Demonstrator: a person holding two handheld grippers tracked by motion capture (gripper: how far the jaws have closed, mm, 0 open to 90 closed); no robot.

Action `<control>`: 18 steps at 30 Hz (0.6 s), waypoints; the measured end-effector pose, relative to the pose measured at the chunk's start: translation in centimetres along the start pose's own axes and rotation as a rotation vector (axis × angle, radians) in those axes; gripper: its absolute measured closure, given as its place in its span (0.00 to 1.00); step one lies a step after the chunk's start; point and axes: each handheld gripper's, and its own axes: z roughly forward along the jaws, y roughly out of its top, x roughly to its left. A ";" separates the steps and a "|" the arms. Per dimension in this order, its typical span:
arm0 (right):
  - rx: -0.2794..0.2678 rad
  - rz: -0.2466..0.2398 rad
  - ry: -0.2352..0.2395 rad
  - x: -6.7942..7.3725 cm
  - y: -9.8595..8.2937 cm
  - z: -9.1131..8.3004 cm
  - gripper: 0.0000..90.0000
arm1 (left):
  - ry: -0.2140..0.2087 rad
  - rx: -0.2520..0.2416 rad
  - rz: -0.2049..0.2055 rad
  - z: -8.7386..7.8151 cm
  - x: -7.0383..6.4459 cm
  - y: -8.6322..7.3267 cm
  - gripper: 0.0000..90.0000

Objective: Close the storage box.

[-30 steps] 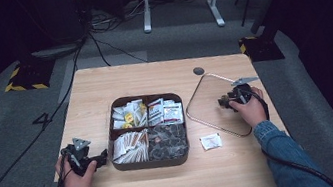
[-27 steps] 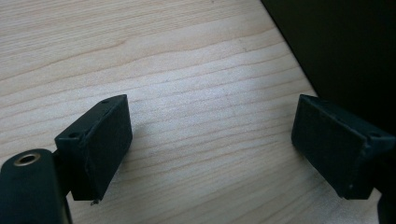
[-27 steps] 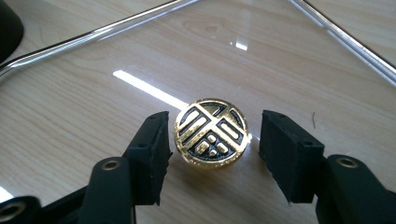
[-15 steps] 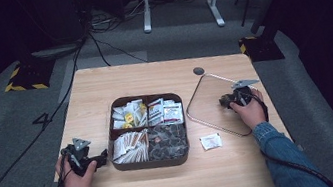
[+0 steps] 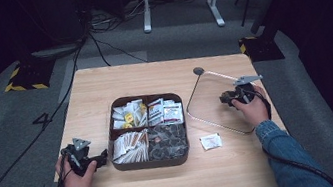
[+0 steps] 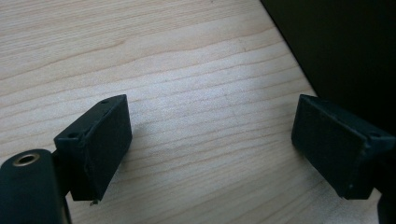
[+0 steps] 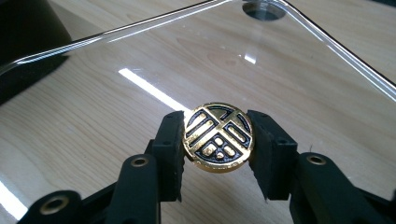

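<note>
A clear glass lid with a dark rim lies flat on the table, right of a brown compartment tray. My right gripper is shut on the lid's round gold-and-black knob, one jaw on each side of it; the glass stretches away behind. My left gripper rests low by the tray's left wall. It stands open over bare wood, and the dark tray wall is at the upper right of its view.
The tray holds several white, yellow and dark sachets. One white sachet lies loose on the table between tray and lid. A small dark disc sits at the lid's far corner. Cables and a metal stand are on the floor beyond.
</note>
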 end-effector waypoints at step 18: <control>-0.079 -0.053 0.055 1.8 4.0 -4.4 0.65 | -0.001 0.000 0.000 0.0 0.0 0.0 0.14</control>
